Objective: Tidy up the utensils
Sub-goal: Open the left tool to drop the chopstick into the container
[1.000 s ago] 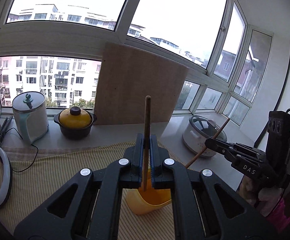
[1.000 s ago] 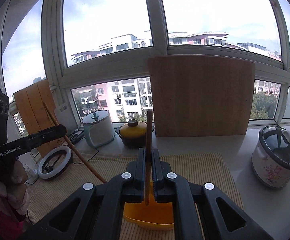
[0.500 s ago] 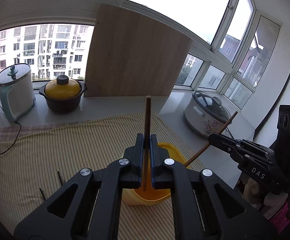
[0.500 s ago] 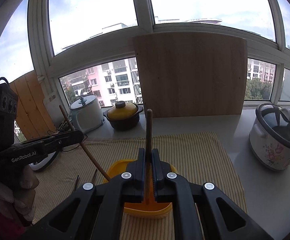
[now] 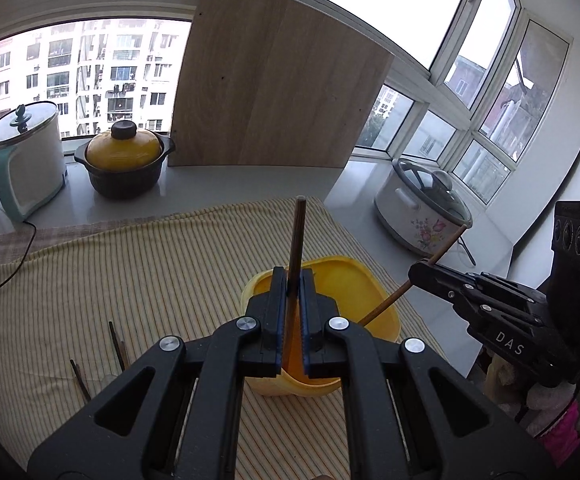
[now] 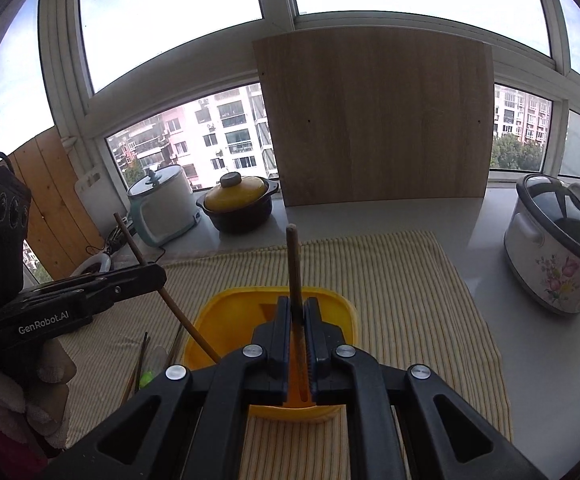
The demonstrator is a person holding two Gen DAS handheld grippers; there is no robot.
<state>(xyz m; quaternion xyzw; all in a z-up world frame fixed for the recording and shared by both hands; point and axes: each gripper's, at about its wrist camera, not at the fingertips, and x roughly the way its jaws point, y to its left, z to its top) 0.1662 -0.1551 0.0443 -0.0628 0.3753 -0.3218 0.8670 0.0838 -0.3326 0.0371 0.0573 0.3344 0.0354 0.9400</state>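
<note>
My left gripper is shut on a brown wooden chopstick that stands upright over the yellow plastic container. My right gripper is shut on a second chopstick, also upright above the container. Each gripper shows in the other's view: the right one with its stick slanting down into the container, the left one likewise. More chopsticks lie on the striped cloth left of the container; they also show in the right wrist view.
A white kettle, a yellow-lidded black pot and a wooden board stand along the window sill. A flowered rice cooker sits on the counter at the right. A ring light lies at the far left.
Both grippers have tilted and come down toward the yellow container, each still holding its chopstick. The lower stick ends now reach into the container.
</note>
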